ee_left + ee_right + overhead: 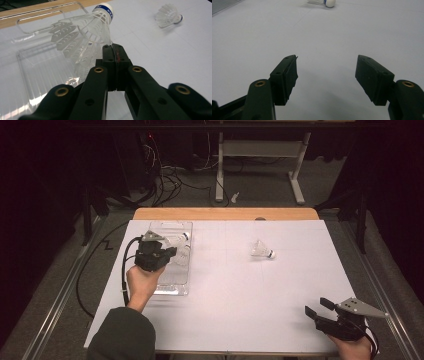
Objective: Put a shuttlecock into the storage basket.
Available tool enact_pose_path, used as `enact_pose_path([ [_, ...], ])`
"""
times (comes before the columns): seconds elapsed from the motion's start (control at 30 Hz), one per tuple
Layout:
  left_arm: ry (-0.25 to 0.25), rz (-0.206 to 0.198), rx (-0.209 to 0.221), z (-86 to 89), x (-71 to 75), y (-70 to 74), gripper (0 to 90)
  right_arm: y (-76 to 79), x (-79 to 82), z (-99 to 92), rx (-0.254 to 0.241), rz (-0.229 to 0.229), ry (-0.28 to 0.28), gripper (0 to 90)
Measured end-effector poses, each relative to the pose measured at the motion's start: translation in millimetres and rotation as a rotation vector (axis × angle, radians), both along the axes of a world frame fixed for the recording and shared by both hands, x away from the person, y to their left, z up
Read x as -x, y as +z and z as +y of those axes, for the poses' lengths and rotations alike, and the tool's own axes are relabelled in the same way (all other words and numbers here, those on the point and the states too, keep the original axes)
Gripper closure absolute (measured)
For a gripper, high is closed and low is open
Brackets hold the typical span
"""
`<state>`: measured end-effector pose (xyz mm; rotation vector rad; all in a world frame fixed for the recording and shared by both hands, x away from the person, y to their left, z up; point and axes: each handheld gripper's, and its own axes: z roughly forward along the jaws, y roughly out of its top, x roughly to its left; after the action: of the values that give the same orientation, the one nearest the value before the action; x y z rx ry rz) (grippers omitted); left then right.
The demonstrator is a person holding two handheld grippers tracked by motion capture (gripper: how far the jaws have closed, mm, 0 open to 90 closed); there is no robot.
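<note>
The right gripper (316,309) sat at the near right corner of the table (280,290), held in a hand (356,347) at the near edge. Its jaws stood wide apart with nothing between them. In the right gripper view the gripper (327,75) pointed across bare white surface toward a loose shuttlecock (323,2) lying far ahead, cork tip to the right.

The left gripper (172,251) was at the left side, farther from the near edge, held in the person's left hand (142,282) with a dark sleeve (120,335) behind it. In the left gripper view its jaws were pressed together on the skirt rim of a held shuttlecock (87,30), pinching the thin white plastic between the pads. The left gripper (115,53) carried this shuttlecock with its blue-banded cork pointing up and away, over the clear tray (37,65).

The tray (177,287) lay flat on the left part of the table, long side running near to far. Whether the held shuttlecock touched the tray floor cannot be told.

The loose shuttlecock (262,250) lay on its side right of centre, well apart from both grippers and the tray. It appeared in the left gripper view (168,15) at the far right.

A wooden edge (225,214) ran along the far side of the table.
</note>
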<state>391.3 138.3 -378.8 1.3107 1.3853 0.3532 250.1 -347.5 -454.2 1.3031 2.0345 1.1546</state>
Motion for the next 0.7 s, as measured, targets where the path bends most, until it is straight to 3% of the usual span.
enact_pose_path([
  [0.23,0.038,0.026,0.0,9.6,-9.6,-5.3,89.9,0.2,0.1,0.2,0.001,0.0,-0.001,34.4],
  [0.7,0.092,0.056,-0.017,12.1,-21.1,-15.7,89.9,0.0,-0.1,0.0,0.0,0.002,0.0,34.3],
])
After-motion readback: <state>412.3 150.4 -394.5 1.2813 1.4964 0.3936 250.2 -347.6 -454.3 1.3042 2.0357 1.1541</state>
